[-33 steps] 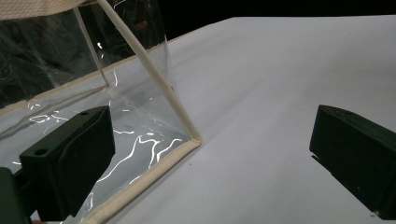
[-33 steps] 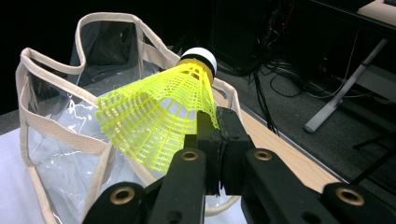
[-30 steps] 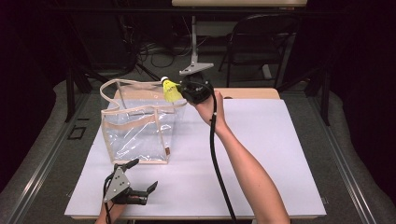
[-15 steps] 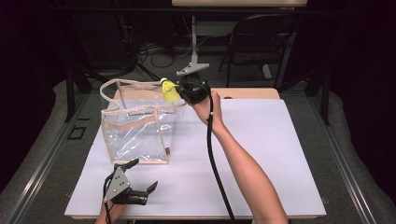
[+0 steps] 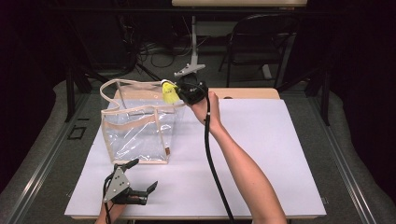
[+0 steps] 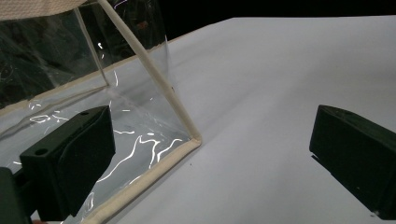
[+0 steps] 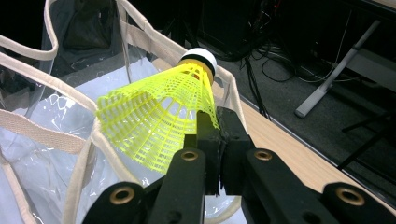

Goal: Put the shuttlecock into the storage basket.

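A yellow mesh shuttlecock (image 5: 169,92) (image 7: 154,126) with a white cork tip hangs over the far right rim of a clear plastic bag (image 5: 137,133) (image 7: 37,158) trimmed in beige. My right gripper (image 5: 181,92) (image 7: 217,119) is shut on the edge of its skirt, cork pointing away from the jaws. The bag stands upright and open on the white table cover (image 5: 261,140). My left gripper (image 5: 143,175) (image 6: 210,123) rests low near the table's front left, open, with nothing between its jaws. The bag's near bottom corner (image 6: 194,140) lies just ahead of it.
A wooden table edge (image 5: 247,93) shows behind the white cover. Beyond the table on the dark floor stand a lamp-like stand (image 5: 192,46), a black chair (image 5: 261,42) and several cables. The cover's right half is bare.
The right gripper with the shuttlecock has edged slightly left over the bag's rim. The left gripper has stayed where it was.
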`<state>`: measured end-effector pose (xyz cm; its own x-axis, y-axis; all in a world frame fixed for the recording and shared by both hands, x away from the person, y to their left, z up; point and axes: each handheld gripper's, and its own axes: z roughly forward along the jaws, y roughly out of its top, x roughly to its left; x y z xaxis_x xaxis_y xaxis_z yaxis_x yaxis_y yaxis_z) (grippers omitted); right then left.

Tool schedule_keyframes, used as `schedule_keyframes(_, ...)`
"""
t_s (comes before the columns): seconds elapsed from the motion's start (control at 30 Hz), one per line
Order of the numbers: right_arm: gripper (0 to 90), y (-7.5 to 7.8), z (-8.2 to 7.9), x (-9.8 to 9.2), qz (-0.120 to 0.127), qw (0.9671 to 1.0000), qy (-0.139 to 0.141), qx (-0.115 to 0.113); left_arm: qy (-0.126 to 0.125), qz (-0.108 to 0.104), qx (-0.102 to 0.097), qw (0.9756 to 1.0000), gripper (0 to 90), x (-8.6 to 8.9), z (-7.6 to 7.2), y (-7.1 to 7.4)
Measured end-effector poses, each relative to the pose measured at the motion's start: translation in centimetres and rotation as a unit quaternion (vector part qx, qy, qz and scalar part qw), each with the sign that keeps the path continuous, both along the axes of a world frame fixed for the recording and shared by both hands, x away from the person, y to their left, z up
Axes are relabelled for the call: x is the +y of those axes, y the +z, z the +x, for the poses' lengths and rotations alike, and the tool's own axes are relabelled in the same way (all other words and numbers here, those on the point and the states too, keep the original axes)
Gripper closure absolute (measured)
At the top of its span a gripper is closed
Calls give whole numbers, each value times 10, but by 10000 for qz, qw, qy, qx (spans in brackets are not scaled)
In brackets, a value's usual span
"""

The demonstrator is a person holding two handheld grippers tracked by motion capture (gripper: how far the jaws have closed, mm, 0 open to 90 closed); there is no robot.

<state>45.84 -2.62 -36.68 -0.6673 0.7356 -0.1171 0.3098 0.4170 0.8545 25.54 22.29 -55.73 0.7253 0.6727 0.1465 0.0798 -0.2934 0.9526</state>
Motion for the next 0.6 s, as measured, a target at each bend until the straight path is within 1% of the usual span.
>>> schedule_keyframes(0.3, 885, -3, 1, 6, -226, 9997, 17, 1, -1, -6, 1, 10000, 2, 0, 0, 0)
schedule_keyframes(0.53, 883, -6, 3, 8, -290, 9996, 24, 43, -6, -40, 0, 10000, 3, 0, 0, 0)
schedule_keyframes(0.6, 883, -6, 3, 9, -330, 9994, 15, 85, -3, -36, -7, 10000, 2, 0, 0, 0)
